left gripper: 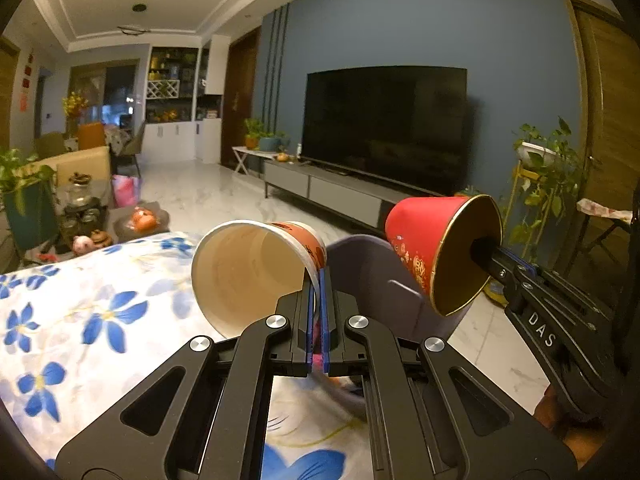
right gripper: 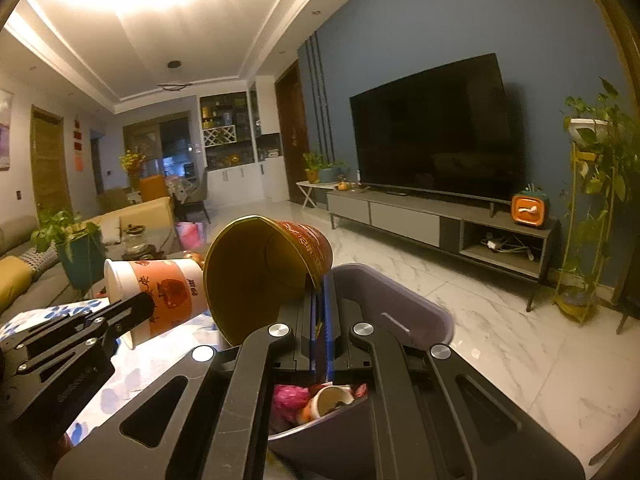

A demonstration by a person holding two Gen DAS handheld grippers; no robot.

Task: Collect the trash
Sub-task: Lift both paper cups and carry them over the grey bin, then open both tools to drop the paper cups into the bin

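The left hand-held gripper (left gripper: 318, 296) is clenched on the rim of a white-lined paper cup (left gripper: 248, 272) with an orange printed band. The cup lies tipped on its side with its mouth toward the camera, above the far edge of the worktop (left gripper: 80, 312), which wears a blue-flowered cloth. The right hand-held gripper (right gripper: 320, 300) pinches the rim of a red paper cup (right gripper: 264, 268) with a gold lining, also tipped sideways. It hangs over the near rim of a grey waste bin (right gripper: 400, 300) that stands on the marble floor just beside the worktop. Inside the bin lie a pink wrapper (right gripper: 288, 396) and another used cup (right gripper: 332, 398). In the left view the two cups are close together but apart.
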